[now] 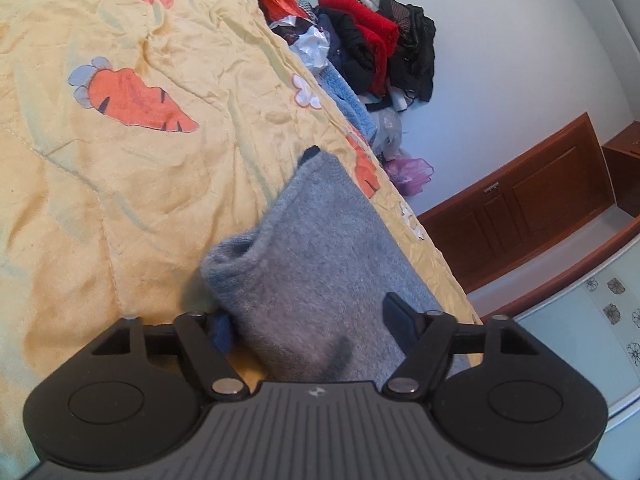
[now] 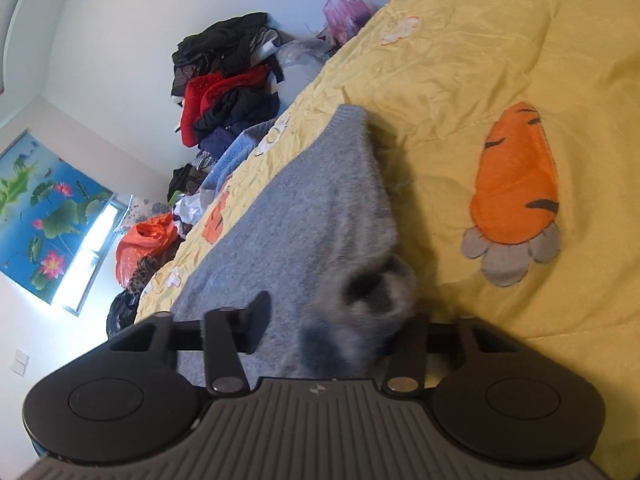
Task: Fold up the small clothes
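A grey knit garment [image 1: 320,264] lies on the yellow carrot-print quilt [image 1: 120,184]. In the left wrist view my left gripper [image 1: 308,320] has its jaws spread wide on either side of the garment's near end, with a rolled cuff by the left finger. In the right wrist view the same grey garment [image 2: 312,208] runs away from my right gripper [image 2: 336,316], whose jaws are also spread wide around a bunched, blurred fold. The right finger is hidden under cloth. A dark tip, the other gripper's finger, shows at the garment's far end [image 1: 311,154].
A heap of red, black and blue clothes [image 1: 372,48] and plastic bags lies along the far edge of the bed against the white wall; it also shows in the right wrist view [image 2: 224,92]. A brown wooden headboard [image 1: 520,208] stands beyond the bed.
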A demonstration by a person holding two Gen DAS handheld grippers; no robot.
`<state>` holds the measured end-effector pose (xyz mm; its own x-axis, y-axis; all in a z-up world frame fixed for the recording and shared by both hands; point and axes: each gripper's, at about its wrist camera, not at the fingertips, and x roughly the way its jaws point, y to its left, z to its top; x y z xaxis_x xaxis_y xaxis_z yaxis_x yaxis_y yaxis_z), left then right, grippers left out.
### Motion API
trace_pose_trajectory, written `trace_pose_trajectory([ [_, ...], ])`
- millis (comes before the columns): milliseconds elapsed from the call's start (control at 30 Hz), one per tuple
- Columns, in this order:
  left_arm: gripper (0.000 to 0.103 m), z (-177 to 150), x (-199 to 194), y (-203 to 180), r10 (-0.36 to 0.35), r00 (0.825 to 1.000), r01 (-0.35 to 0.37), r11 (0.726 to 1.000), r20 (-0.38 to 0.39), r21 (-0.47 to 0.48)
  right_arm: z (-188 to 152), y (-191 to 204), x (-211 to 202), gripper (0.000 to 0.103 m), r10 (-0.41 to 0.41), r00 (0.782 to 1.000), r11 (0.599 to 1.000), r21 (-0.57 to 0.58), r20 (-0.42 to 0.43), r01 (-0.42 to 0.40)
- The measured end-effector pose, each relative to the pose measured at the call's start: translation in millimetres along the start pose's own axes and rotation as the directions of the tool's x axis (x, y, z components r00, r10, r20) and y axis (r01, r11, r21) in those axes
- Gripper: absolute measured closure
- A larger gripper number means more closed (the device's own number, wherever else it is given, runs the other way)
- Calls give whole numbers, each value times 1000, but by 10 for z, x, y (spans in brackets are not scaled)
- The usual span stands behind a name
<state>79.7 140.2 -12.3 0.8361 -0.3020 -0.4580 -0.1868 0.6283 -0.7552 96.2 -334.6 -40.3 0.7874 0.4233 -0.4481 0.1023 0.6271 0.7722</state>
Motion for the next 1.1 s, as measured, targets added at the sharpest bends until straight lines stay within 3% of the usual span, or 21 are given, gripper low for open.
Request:
trace_pose_trajectory([
  [33, 49, 8, 12, 16, 7, 1000, -7, 1000, 1, -4, 5, -36, 18, 80, -4, 1000, 1000, 11, -3, 4],
  [100, 74, 30, 67, 68, 30, 999, -31, 999, -14, -17, 7, -110, 49, 90, 7, 1000, 1000, 26, -8, -7],
  [133, 92, 41, 103, 107, 48, 998, -49, 998, -28, -27, 10, -124, 54, 91, 18, 1000, 999, 29, -12, -18],
  [167, 96, 53, 130, 149, 48, 998, -50, 998, -36, -46, 7, -130, 55, 90, 24, 1000, 999, 40, -14, -23],
  [300, 98, 105, 81, 101, 47, 998, -49, 998, -46, -43, 53, -92, -7, 87, 52, 999, 998, 45, -11, -51],
  [433, 98, 146, -161, -58, -15, 999, 15, 1000, -37, -1, 145, 43, -214, 88, 123, 992, 992, 21, 4, -123],
  [633, 99, 26, -762, -48, -52, 996, 55, 998, -70, 41, -20, 156, -746, 88, 192, 978, 981, -12, -86, -193],
  [700, 98, -48, -910, 58, -36, 994, 44, 996, -101, 74, -95, 42, -896, 88, 196, 974, 981, 19, -113, -195],
  [767, 97, -123, -923, 216, 7, 984, 14, 993, -178, 120, -186, -123, -921, 85, 149, 975, 989, 38, -165, -145],
  [800, 97, -140, -917, 295, 44, 978, -15, 989, -202, 146, -229, -208, -926, 76, 104, 979, 994, 45, -177, -98],
  [833, 96, -123, -913, 357, 69, 974, -32, 985, -217, 167, -237, -273, -924, 59, 62, 979, 997, 55, -194, -52],
  [867, 93, -69, -930, 398, 73, 973, -34, 983, -217, 181, -223, -315, -947, 58, 70, 979, 997, 58, -191, -59],
  [900, 91, 4, -968, 397, 70, 979, -32, 981, -192, 193, -195, -310, -1001, 49, 73, 983, 997, 44, -167, -66],
  [933, 82, 95, -1007, 357, 69, 986, -37, 977, -151, 209, -131, -275, -1063, 38, 57, 991, 998, 15, -125, -55],
  [1000, 60, 294, -1058, 189, 71, 997, -63, 962, -20, 265, 56, -208, -1138, 28, 52, 998, 998, -42, -22, -53],
  [1033, 33, 385, -1033, 101, 61, 997, -69, 954, 36, 293, 167, -181, -1124, 27, 57, 998, 996, -63, 15, -56],
  [1067, 19, 472, -959, 5, 51, 995, -78, 942, 90, 327, 302, -152, -1062, 27, 50, 998, 996, -80, 42, -47],
  [1100, 20, 535, -851, -81, 55, 991, -96, 927, 123, 362, 424, -116, -967, 27, 43, 998, 994, -101, 55, -37],
])
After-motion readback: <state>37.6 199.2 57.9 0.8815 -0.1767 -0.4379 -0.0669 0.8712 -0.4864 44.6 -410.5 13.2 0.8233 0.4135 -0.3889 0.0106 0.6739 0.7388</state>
